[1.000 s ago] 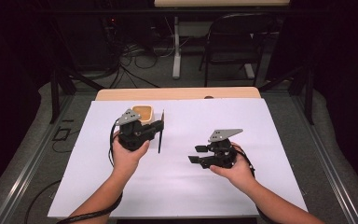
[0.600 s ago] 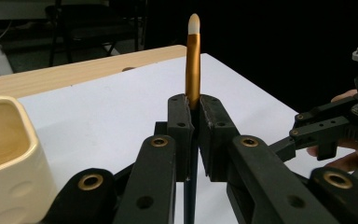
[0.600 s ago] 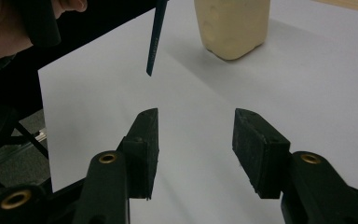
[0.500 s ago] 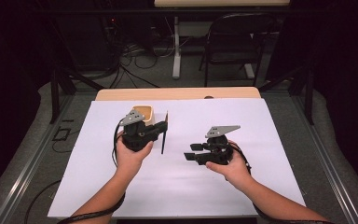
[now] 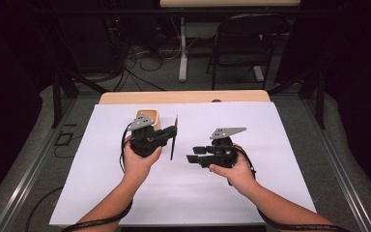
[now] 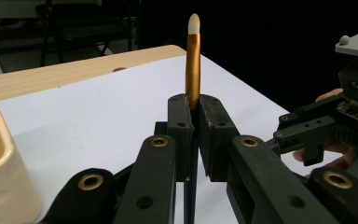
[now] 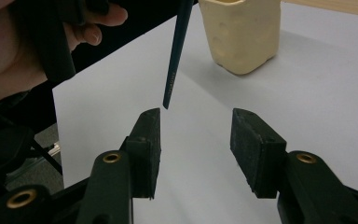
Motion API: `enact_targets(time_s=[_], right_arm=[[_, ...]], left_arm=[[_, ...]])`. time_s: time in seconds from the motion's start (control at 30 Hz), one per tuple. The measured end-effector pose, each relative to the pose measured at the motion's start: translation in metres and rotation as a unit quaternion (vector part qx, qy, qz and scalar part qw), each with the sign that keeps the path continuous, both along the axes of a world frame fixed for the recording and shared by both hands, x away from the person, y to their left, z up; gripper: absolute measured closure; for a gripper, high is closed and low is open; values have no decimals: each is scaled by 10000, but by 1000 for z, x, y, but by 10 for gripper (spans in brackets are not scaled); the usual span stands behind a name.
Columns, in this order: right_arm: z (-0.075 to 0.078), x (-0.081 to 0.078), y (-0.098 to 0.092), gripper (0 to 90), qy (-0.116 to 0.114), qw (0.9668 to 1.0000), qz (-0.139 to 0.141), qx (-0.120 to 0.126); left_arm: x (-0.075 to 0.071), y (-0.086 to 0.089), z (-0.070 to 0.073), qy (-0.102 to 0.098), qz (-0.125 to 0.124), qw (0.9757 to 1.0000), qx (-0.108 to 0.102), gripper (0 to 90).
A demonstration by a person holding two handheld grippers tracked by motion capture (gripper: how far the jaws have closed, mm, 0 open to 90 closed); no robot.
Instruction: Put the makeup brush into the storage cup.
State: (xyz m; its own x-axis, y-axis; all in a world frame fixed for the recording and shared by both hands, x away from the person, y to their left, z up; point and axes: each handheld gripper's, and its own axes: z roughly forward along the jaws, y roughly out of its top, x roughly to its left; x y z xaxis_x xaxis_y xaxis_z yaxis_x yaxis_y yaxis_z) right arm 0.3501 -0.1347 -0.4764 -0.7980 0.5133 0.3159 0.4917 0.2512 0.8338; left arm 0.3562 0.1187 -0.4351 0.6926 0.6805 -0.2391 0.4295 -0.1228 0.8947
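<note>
The left tool [image 5: 166, 137] is clamping a light, stiff, slim brush [image 6: 192, 65] mid-handle at frame centre; the right tool [image 7: 196, 144], having been closing slightly, is gaping empty below its lower tip.

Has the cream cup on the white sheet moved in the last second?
No. The cream cup sits at the same spot near the white sheet's far edge, behind the left claw.

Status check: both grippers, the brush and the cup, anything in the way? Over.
Left gripper shut on paintbrush, held upright. Right gripper open, jaws just been closing, nothing between them, below the handle end. Cream cup behind left gripper. Nothing in the way.
</note>
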Motion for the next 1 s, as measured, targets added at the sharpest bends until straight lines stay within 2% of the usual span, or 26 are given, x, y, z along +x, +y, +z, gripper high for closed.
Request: enact_targets(time_s=[0.23, 0.3, 0.33, 0.57, 1.0], right_arm=[[2, 3, 3, 540, 98, 9999, 14, 88], [3, 4, 4, 548, 108, 9998, -9, 143], [3, 4, 6, 555, 104, 9996, -65, 262], [4, 7, 8, 589, 303, 9984, -63, 463], [6, 11, 14, 648, 397, 9977, -27, 544]], left_arm=[[0, -3, -1, 39, -12, 10000, -49, 836], [0, -4, -1, 43, -10, 10000, -51, 836], [0, -4, -1, 41, -17, 10000, -42, 836], [0, -7, -2, 62, -60, 9999, -64, 835], [-2, -14, -3, 72, -133, 9998, -98, 835]])
